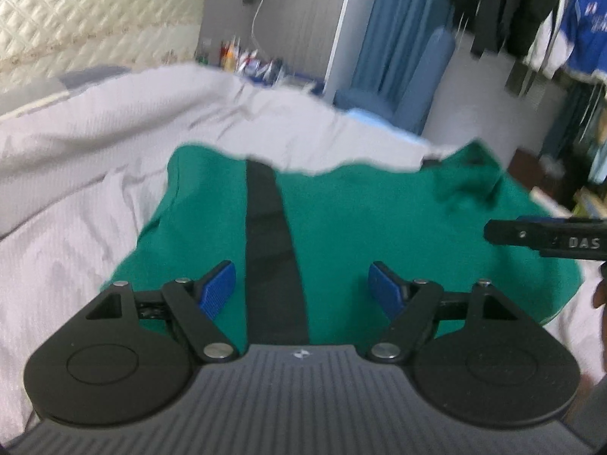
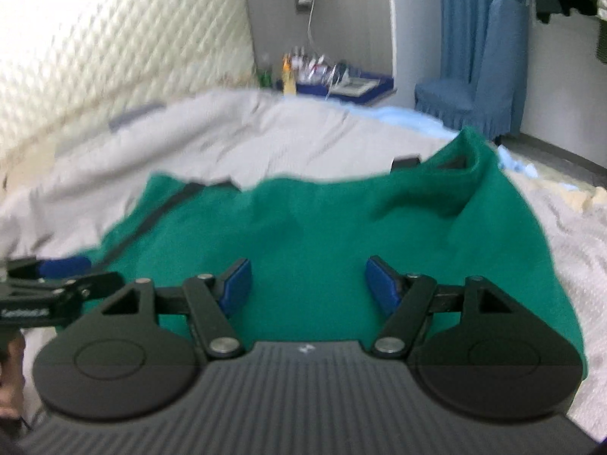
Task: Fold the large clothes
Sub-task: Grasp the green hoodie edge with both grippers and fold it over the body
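A green garment (image 1: 360,223) with a black stripe (image 1: 269,250) lies spread on a bed with a pale grey cover (image 1: 76,174). It also shows in the right wrist view (image 2: 322,235), with the stripe (image 2: 159,212) at its left. My left gripper (image 1: 301,288) is open and empty, held over the garment's near part. My right gripper (image 2: 305,284) is open and empty, also over the near part. The right gripper's tip shows at the right edge of the left wrist view (image 1: 546,237). The left gripper shows at the left edge of the right wrist view (image 2: 49,280).
A quilted white headboard (image 1: 87,11) stands at the back left. A cluttered bedside table (image 2: 326,76) and a blue chair (image 2: 478,76) stand beyond the bed. Clothes hang on a rack (image 1: 550,26) at the right.
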`<state>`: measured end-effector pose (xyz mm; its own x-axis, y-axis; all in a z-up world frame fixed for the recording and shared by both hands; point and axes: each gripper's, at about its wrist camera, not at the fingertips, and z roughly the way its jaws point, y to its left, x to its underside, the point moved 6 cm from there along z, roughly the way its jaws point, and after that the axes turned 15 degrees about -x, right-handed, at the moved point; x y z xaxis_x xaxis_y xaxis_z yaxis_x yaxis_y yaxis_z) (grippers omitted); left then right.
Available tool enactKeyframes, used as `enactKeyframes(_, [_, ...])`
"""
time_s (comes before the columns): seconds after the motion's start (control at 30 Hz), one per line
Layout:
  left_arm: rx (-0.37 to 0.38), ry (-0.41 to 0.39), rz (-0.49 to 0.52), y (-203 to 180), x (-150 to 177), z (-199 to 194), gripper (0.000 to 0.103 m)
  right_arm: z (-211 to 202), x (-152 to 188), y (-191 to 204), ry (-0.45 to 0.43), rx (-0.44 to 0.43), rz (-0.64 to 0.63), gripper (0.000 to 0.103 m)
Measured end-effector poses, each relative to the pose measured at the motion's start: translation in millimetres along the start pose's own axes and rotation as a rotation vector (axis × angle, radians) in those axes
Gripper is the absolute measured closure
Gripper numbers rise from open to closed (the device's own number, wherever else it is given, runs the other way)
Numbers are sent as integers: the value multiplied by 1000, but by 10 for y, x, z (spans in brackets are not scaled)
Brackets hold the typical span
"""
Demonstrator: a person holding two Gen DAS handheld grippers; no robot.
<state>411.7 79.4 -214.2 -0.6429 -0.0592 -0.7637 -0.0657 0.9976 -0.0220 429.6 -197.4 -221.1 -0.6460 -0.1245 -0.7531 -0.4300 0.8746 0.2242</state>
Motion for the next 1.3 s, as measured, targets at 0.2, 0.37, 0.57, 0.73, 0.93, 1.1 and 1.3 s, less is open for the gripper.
enactKeyframes(0.2, [-22, 44, 39, -79, 85, 218, 22, 248, 127, -122, 85, -5, 55, 31])
enactKeyframes(0.37, [-37, 57, 47, -103, 101, 328, 21, 446, 178, -220, 125, -19, 106, 29])
enactKeyframes(0.57, [-12, 12, -6, -16, 67, 218, 20, 362, 145, -171, 88, -11, 107, 28])
enactKeyframes(0.73, [-37, -7, -87, 112, -13, -60, 20, -5, 55, -148, -15, -29, 148, 30])
enactKeyframes(0.93, [-71, -44, -133, 95, 23, -516, 20, -464, 137, -190, -113, -135, 305, 29])
enactKeyframes(1.1, [-46, -5, -250, 75, 215, -789, 20, -626, 261, -139, -115, -241, 399, 28])
enactKeyframes(1.3, [45, 159, -467, 201, 579, -720, 20, -538, 573, -157, -70, -357, 632, 14])
